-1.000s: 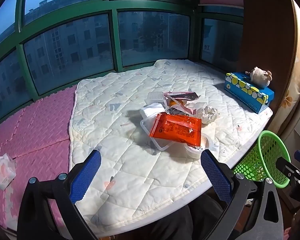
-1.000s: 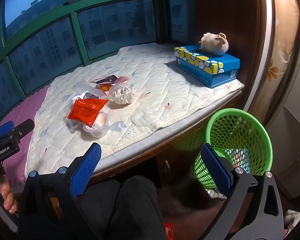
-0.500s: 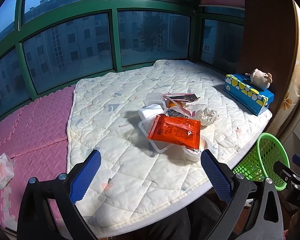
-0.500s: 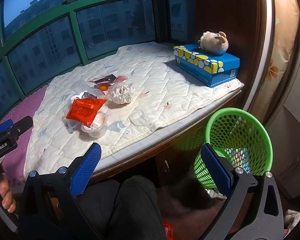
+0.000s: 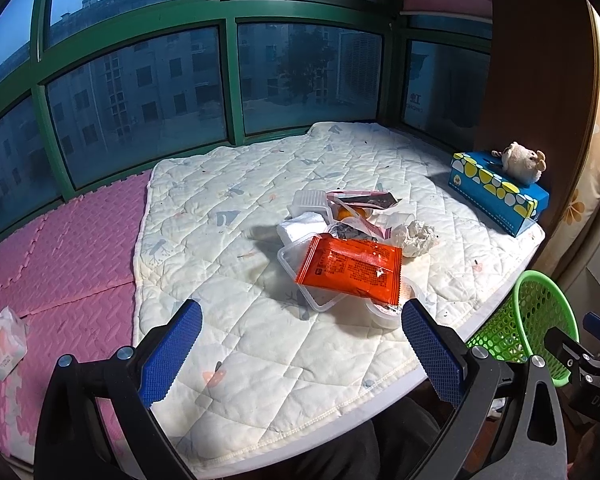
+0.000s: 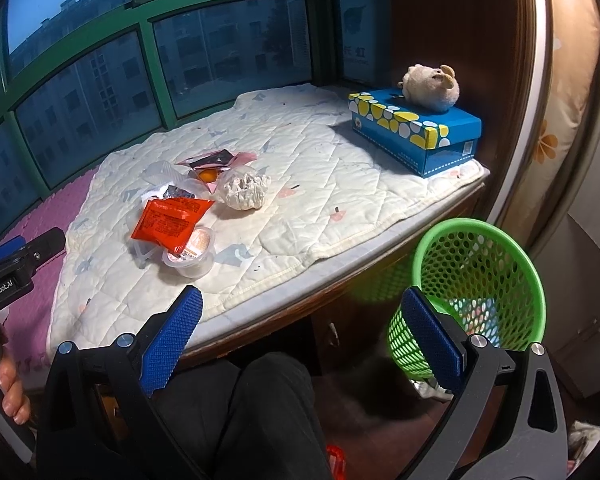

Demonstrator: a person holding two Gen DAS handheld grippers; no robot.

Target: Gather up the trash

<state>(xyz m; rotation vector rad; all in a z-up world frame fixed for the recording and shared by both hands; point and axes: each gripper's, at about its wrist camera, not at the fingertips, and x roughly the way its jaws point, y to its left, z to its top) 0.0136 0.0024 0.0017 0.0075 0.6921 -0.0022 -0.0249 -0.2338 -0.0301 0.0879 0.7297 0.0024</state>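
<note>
The trash sits in one loose pile mid-quilt: one orange wrapper (image 5: pixel 350 270) lying over a clear tray (image 5: pixel 300 276), one crumpled paper ball (image 5: pixel 416 236), one sealed cup (image 6: pixel 190 256), plus smaller scraps I can't count. It lies straight ahead of my left tool (image 5: pixel 300 356), nearer than my right tool (image 6: pixel 300 356). The wrapper's long axis runs left-right. Both tools spread wide, empty. One green basket (image 6: pixel 480 280) stands below the ledge, right.
</note>
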